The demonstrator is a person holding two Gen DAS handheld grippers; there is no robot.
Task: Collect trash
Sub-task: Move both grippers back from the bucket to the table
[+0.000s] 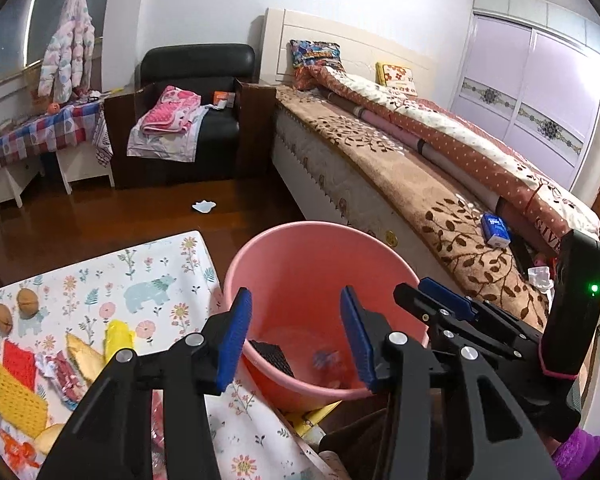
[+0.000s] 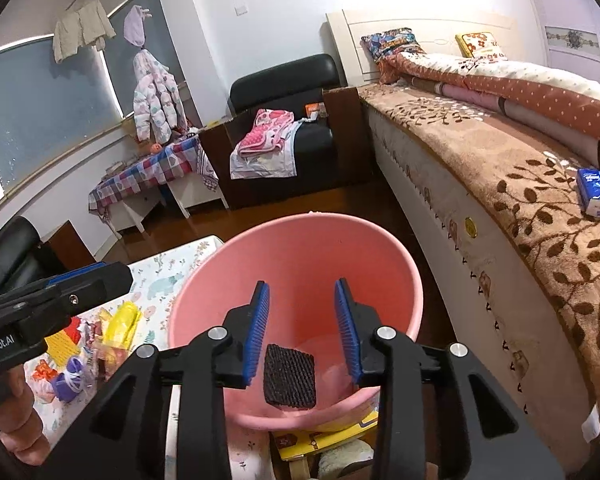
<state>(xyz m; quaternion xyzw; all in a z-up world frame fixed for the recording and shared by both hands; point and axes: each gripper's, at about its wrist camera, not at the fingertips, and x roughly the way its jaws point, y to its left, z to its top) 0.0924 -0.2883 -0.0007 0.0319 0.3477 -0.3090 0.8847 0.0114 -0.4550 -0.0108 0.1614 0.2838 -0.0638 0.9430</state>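
Hovering side by side over the round pink plastic bucket (image 1: 320,280), both grippers had their blue-padded jaws parted with nothing between them: the left gripper (image 1: 296,338) stood wider, the right gripper (image 2: 302,330) narrower. Below the right jaws, a dark, square mesh scrap (image 2: 289,375) lay in the air or on the bucket's near inner wall; which of the two could not be told. A blurred bluish scrap (image 1: 324,360) sat at the bucket's bottom.

Remaining trash lay to the left of the bucket on the floral-print cloth of the bench (image 1: 156,276): a yellow net sleeve (image 1: 14,396), a red net piece (image 1: 18,360), a crumpled yellow wrapper (image 1: 118,338) and two brown walnut shells (image 1: 28,302). That pile lay on the left gripper's side, so the left hand was judged the nearer for the next pick, swinging left and down. The yellow net sleeve's long axis ran diagonally, far-left to near-right.

Farther off, a white paper scrap (image 1: 204,206) lay on the wooden floor (image 1: 100,224), well apart from the bench.
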